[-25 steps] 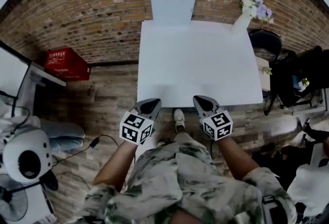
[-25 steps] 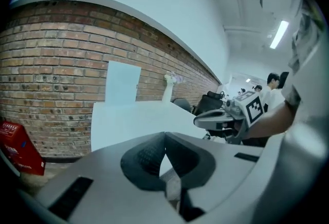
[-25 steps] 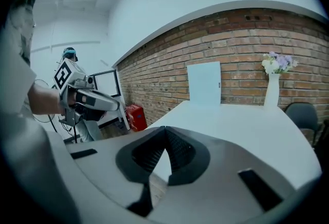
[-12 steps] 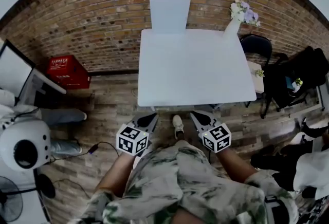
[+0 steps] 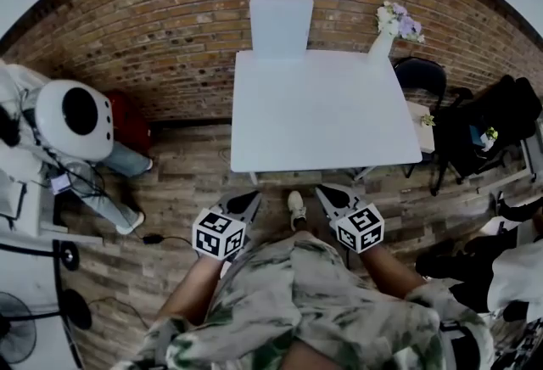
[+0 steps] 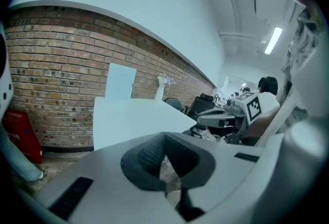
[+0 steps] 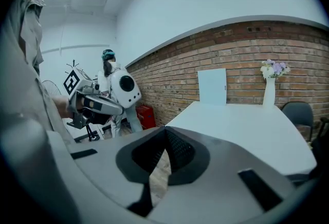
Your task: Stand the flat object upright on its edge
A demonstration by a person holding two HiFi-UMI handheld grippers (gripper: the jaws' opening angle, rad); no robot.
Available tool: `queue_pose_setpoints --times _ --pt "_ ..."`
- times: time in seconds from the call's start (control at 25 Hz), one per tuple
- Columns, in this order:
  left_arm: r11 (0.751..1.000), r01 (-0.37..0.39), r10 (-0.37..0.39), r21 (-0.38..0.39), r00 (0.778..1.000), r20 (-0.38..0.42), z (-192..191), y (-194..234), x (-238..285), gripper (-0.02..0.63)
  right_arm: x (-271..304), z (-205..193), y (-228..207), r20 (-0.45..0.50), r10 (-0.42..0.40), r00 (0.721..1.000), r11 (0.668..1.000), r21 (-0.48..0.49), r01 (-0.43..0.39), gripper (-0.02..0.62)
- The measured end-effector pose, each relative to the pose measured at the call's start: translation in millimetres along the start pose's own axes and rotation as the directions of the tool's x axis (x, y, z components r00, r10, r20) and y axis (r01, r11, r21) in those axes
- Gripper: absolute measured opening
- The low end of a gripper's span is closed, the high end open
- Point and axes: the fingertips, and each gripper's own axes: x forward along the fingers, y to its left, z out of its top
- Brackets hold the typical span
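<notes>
Short of the near edge of the desk [image 5: 322,118], over the plank floor [image 5: 182,182], the left hand-held gripper [image 5: 249,202] and the right hand-held gripper [image 5: 327,193] each have their jaws closed together on nothing. At the desk's far edge, the flat white panel [image 5: 281,25] stands upright before the brick wall [image 5: 161,37], well apart from both. A vase of flowers [image 5: 386,37] sits at the far right corner.

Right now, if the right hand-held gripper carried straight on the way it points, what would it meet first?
Most likely the white table, near its front edge. The right hand-held gripper aims slightly down at it, though depth is unclear.
</notes>
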Motion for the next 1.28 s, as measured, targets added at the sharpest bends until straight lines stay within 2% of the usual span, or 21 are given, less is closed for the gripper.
queue_pose_setpoints --times 0.6,1.28 --pt "1.0 -0.018 0.018 0.0 1.0 0.018 -15 6 -27 0.023 4 3 29 0.003 0.03 1.0 0.999 -0.034 -0.03 0.021" --pt "0.998 -0.028 0.031 -0.062 0.999 0.041 -31 13 -44 0.023 15 2 49 -0.029 0.061 0.998 0.997 -0.054 -0.062 0.021"
